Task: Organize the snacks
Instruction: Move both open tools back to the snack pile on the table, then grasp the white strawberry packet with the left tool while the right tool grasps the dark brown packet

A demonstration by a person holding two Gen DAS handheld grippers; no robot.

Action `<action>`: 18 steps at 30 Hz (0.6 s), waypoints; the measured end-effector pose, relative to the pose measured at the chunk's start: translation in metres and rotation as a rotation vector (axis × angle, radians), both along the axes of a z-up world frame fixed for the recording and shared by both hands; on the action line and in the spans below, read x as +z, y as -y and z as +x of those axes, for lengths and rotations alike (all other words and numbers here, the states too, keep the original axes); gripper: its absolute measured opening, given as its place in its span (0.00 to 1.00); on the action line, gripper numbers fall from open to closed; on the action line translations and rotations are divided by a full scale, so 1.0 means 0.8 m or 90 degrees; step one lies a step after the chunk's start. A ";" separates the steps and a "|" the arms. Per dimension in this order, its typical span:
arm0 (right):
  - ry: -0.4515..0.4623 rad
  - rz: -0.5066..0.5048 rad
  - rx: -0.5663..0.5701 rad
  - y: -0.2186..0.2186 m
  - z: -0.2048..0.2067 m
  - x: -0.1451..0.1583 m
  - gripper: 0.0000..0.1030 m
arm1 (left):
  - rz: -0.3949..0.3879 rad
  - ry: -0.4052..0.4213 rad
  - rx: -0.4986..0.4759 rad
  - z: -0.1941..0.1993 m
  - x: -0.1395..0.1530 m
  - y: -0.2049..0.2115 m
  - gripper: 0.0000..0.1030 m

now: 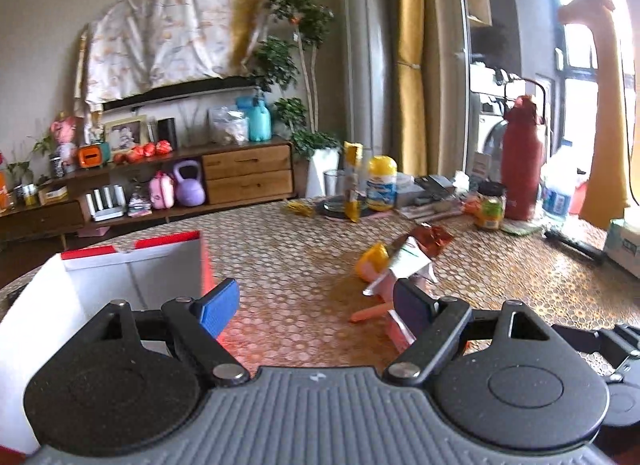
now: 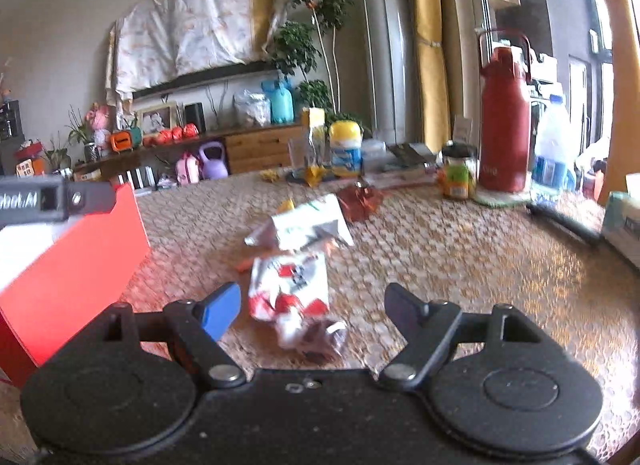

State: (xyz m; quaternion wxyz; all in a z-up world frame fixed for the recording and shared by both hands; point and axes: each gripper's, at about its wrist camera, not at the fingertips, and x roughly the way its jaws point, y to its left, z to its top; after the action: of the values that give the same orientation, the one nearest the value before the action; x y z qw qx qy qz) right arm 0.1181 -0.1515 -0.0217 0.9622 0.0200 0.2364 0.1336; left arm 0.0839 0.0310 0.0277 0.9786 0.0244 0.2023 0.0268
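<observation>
My left gripper (image 1: 316,305) is open with nothing between its fingers, beside an open red-and-white box (image 1: 132,265) at its left. A small heap of snacks lies ahead on the patterned table (image 1: 280,249): a yellow packet (image 1: 374,261), a white-and-green packet (image 1: 408,261) and a brown wrapper (image 1: 432,241). A pink packet (image 1: 396,329) is partly hidden behind the left gripper's right finger. My right gripper (image 2: 312,309) is open, low over a red-and-white snack packet (image 2: 290,289) that lies between its fingers, untouched. Beyond it lie the white-and-green packet (image 2: 308,225) and the brown wrapper (image 2: 362,199). The red box (image 2: 72,257) stands to the left.
At the table's far side stand a red thermos (image 2: 504,125), a small jar (image 2: 458,173), a yellow-capped canister (image 2: 346,149), a water bottle (image 2: 554,153) and a tissue box (image 2: 624,221). A yellow giraffe toy (image 2: 616,65) rises at the right. Behind is a wooden sideboard (image 1: 248,177).
</observation>
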 end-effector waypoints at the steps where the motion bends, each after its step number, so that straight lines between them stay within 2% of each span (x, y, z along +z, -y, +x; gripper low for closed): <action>1: -0.005 0.001 0.001 0.001 0.002 -0.004 0.76 | 0.000 -0.005 -0.003 0.004 -0.002 0.003 0.82; 7: -0.035 0.005 0.004 0.003 0.018 -0.025 0.73 | -0.001 -0.038 -0.013 0.026 -0.020 0.013 0.82; 10: -0.052 0.014 0.007 0.001 0.032 -0.032 0.65 | -0.009 -0.054 -0.018 0.037 -0.029 0.014 0.82; 13: -0.063 0.016 0.013 -0.001 0.041 -0.038 0.51 | -0.017 -0.068 -0.021 0.048 -0.036 0.015 0.82; 15: -0.076 0.014 0.010 -0.003 0.048 -0.045 0.50 | -0.018 -0.076 -0.023 0.056 -0.040 0.016 0.82; 18: -0.075 0.033 0.016 0.002 0.046 -0.050 0.42 | -0.025 -0.090 -0.031 0.067 -0.049 0.021 0.82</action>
State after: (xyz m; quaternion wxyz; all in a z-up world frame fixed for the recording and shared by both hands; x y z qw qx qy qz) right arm 0.1551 -0.1534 -0.0621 0.9440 0.0500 0.2893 0.1504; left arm 0.1379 0.0144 -0.0112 0.9626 0.0120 0.2705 -0.0029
